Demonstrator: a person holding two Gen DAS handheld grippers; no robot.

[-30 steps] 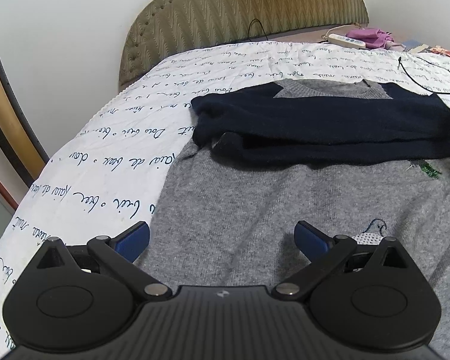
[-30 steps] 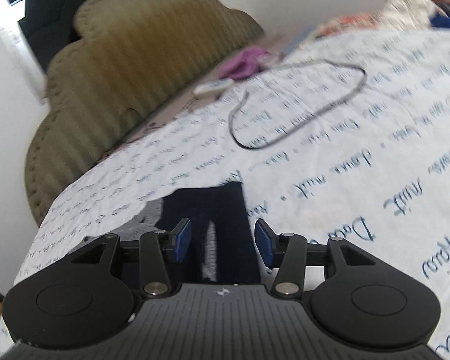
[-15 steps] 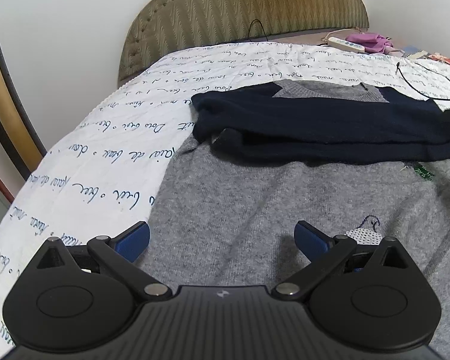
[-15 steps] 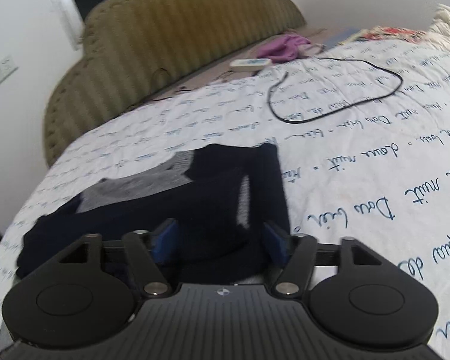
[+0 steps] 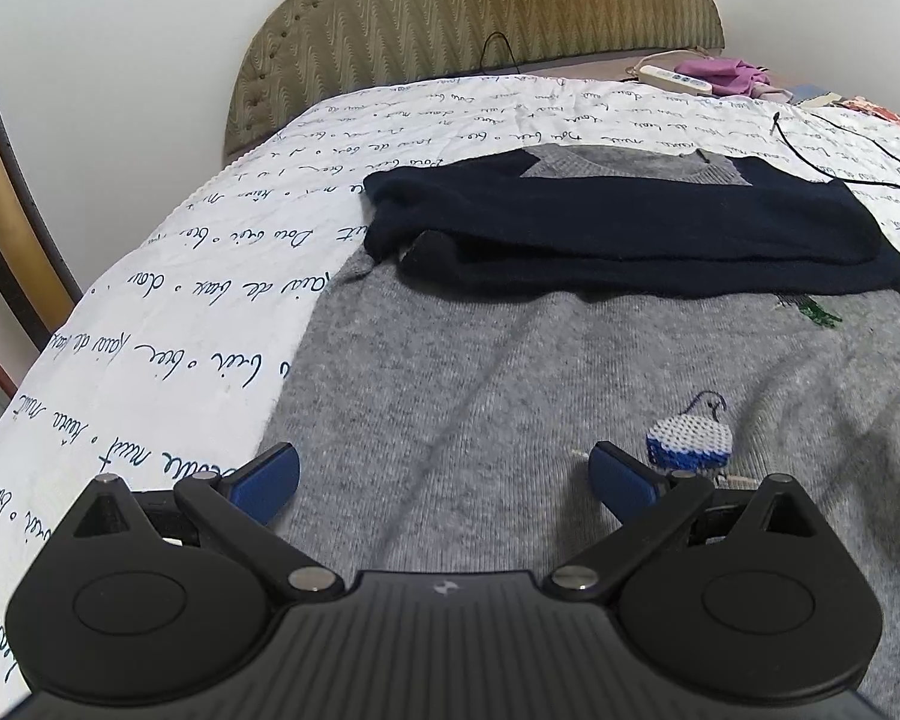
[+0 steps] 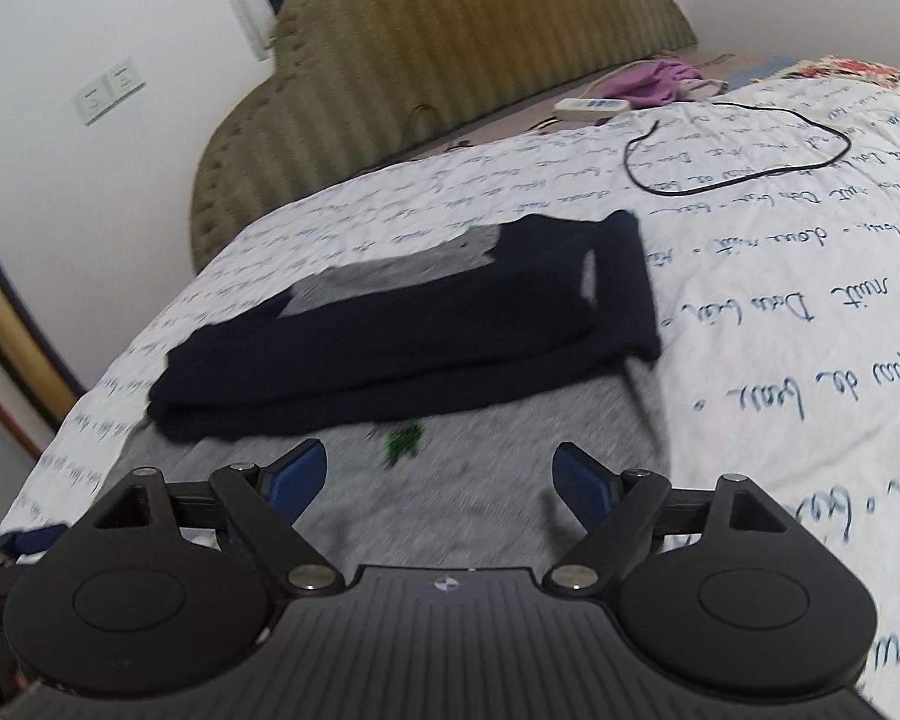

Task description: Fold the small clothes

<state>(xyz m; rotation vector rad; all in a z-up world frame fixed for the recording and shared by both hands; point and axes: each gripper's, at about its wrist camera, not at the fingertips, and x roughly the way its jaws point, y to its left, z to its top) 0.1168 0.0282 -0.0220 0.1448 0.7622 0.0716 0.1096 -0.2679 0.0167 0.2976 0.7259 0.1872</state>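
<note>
The left gripper hangs with its fingers spread wide over the grey sweater, gripping nothing; the knit lies flat between and beyond the blue pads, an embroidered bird just beside the right one. The right gripper is likewise spread wide and empty above the same sweater. Farther off, the navy sleeves lie folded across the chest. Beyond, a black cable loops on the script-printed bedspread.
</note>
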